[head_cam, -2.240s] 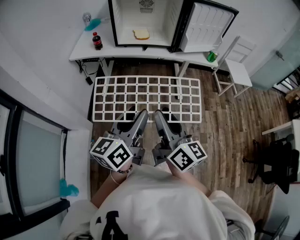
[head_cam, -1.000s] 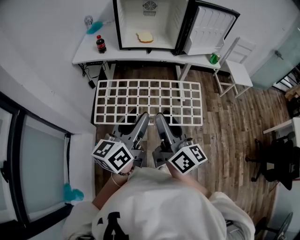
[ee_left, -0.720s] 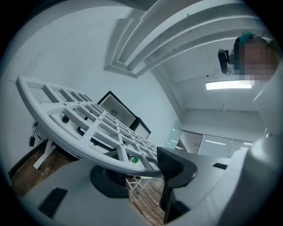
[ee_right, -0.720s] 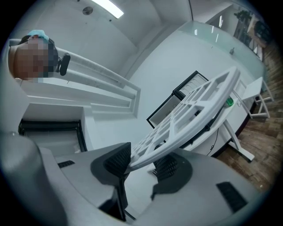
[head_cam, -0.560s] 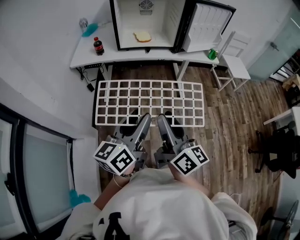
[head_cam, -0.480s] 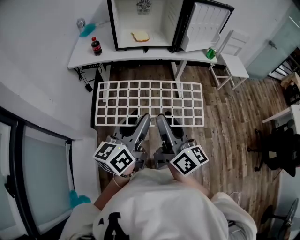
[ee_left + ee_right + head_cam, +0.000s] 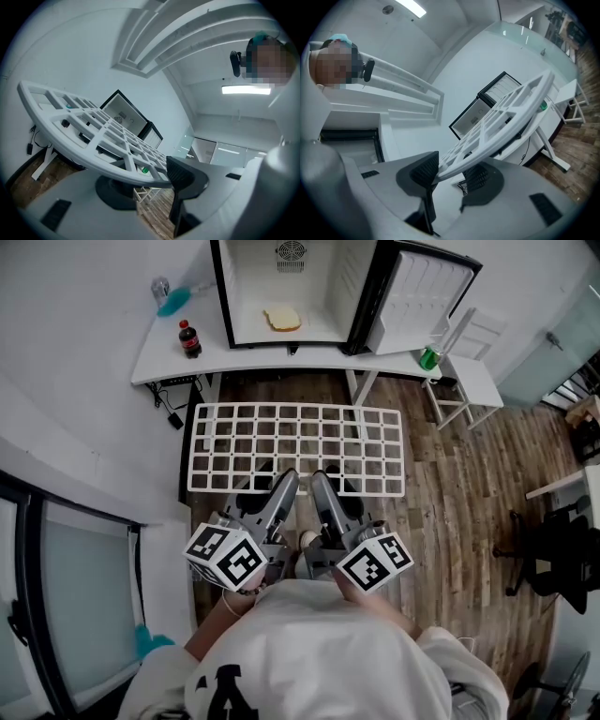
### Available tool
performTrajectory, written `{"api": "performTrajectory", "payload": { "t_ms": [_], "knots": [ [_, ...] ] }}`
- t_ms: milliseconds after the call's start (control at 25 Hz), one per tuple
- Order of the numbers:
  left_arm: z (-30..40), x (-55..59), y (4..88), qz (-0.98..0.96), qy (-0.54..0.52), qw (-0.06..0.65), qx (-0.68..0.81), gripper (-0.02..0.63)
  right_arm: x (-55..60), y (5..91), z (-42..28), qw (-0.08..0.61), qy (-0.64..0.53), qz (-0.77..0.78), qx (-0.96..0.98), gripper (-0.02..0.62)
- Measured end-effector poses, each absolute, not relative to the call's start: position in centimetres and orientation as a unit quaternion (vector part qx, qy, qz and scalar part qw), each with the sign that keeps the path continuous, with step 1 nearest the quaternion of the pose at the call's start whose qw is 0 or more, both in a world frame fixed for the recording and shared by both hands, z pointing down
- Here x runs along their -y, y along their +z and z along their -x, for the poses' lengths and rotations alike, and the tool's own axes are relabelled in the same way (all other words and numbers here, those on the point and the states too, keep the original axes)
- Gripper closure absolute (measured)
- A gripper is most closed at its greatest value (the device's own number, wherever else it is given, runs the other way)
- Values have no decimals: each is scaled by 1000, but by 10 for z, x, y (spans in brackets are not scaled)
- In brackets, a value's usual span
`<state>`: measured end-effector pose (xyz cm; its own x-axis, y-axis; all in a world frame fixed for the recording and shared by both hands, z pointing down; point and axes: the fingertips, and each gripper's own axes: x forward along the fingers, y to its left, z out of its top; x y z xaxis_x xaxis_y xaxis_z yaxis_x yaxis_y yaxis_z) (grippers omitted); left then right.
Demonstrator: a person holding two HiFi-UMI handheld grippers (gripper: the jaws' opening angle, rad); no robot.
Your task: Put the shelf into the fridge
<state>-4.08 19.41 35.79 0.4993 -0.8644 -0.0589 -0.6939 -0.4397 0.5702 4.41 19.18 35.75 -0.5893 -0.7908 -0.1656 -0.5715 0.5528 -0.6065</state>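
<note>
A white grid shelf (image 7: 295,448) hangs level above the wooden floor, held by its near edge. My left gripper (image 7: 281,480) is shut on that edge left of its middle, my right gripper (image 7: 319,481) just right of it. In the left gripper view the shelf (image 7: 89,136) runs away to the upper left from between the dark pads (image 7: 185,174). In the right gripper view the shelf (image 7: 501,124) runs up to the right, pinched between both pads (image 7: 424,174). The fridge (image 7: 291,287) stands open on the white desk ahead, with a slice of bread (image 7: 282,320) on its floor.
The fridge door (image 7: 422,296) hangs open to the right. On the desk (image 7: 159,357) stand a cola bottle (image 7: 189,337), a can (image 7: 160,285) and a green bottle (image 7: 429,357). A white chair (image 7: 466,371) is at the right, a black office chair (image 7: 553,559) farther right.
The shelf and both grippers have kept their hold and pose. The view has shifted a little, and the fridge and desk sit slightly nearer than a second ago.
</note>
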Motion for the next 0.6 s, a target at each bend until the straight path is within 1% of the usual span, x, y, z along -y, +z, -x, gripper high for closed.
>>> {"api": "performTrajectory", "payload": {
  "t_ms": [600],
  "knots": [
    [25, -57, 344, -811, -190, 233, 503, 420, -47, 342, -59, 207, -255, 356, -875, 437]
  ]
}}
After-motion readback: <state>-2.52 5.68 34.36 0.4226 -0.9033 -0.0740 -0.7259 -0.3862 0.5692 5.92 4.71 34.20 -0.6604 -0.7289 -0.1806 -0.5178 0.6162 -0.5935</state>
